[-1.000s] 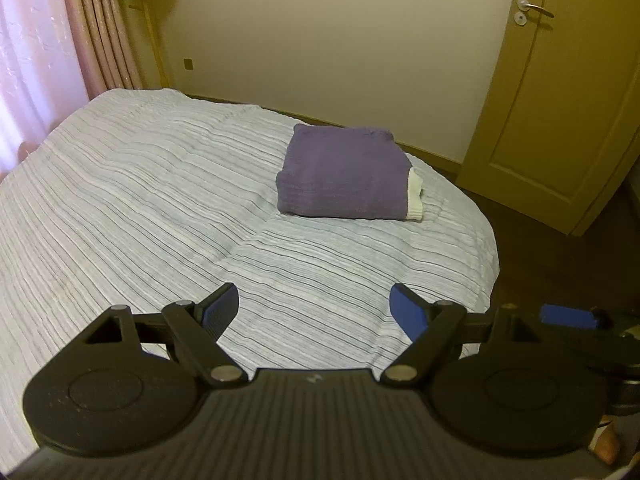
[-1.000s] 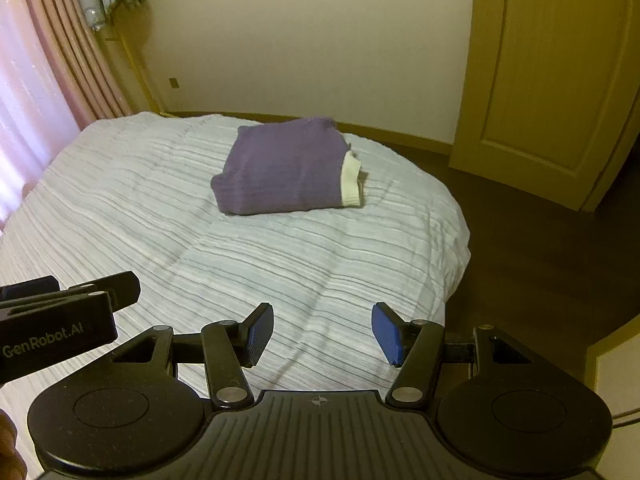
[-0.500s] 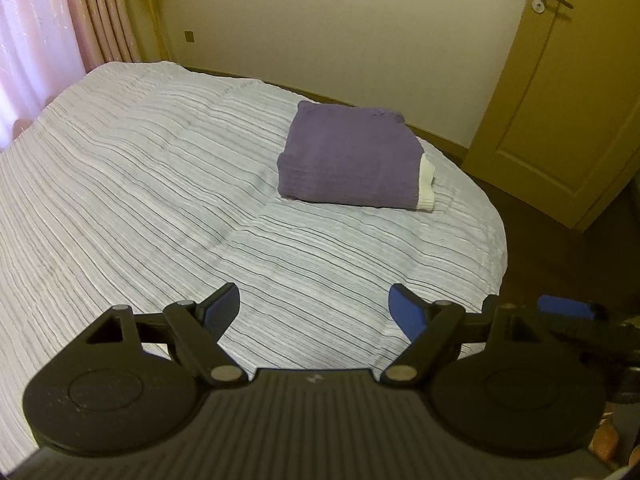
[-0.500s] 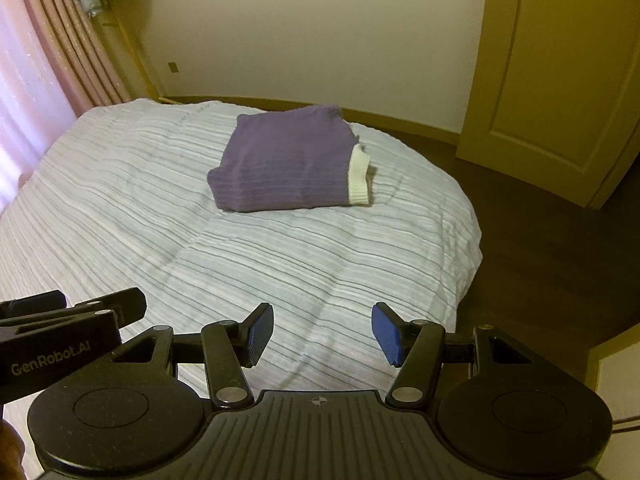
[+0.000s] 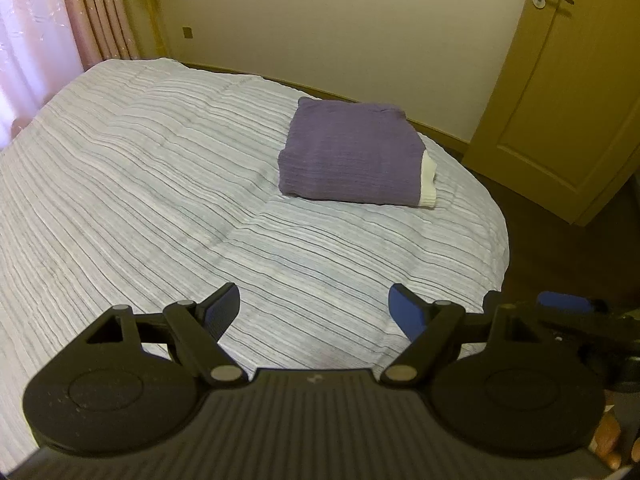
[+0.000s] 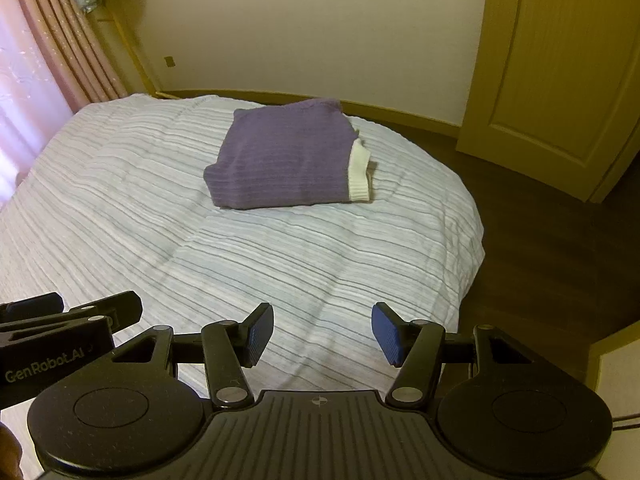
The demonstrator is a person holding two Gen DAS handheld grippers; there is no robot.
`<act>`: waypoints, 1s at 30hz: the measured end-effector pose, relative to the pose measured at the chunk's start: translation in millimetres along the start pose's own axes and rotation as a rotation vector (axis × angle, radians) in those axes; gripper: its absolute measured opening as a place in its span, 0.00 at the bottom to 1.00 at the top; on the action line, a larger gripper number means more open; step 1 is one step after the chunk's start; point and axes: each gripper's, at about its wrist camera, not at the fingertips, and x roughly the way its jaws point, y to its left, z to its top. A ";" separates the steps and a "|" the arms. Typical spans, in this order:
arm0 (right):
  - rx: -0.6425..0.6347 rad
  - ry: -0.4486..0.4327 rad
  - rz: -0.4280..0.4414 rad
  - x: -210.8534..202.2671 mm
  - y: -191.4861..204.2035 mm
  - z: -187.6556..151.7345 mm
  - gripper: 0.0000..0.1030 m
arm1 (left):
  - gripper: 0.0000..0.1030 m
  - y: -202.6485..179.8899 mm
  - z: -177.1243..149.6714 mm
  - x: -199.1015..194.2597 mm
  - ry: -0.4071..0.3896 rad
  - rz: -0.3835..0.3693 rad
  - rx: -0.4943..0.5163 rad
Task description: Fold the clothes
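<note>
A purple knit garment [image 5: 352, 156] [image 6: 284, 156] lies folded into a neat rectangle on the striped bedspread [image 5: 160, 200] [image 6: 120, 208], with a white cuff [image 5: 427, 182] [image 6: 359, 174] showing at its right end. My left gripper [image 5: 314, 310] hovers open over the near part of the bed, well short of the garment, nothing between its blue pads. My right gripper [image 6: 322, 332] is also open and empty, above the bed's near right edge. The left gripper's body [image 6: 60, 332] shows at the left of the right wrist view.
A closed wooden door [image 5: 560, 92] [image 6: 552, 60] stands to the right, with dark floor [image 6: 540, 240] beside the bed. Pink curtains [image 5: 48, 20] hang at the left. A cream wall [image 5: 340, 20] runs behind the bed.
Both grippers have tipped down and drawn a little closer to the bed; the folded garment sits lower in both views. Both stay open.
</note>
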 end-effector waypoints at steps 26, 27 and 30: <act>-0.032 0.063 0.019 33.2 -14.0 33.3 0.57 | 0.77 -20.6 36.4 39.9 0.052 0.007 -0.003; -0.034 0.067 0.020 36.1 -14.6 35.1 0.57 | 0.77 -21.8 38.7 42.7 0.055 0.008 -0.005; -0.041 0.081 0.024 44.6 -16.9 41.5 0.57 | 0.77 -25.3 45.7 51.3 0.065 0.013 -0.008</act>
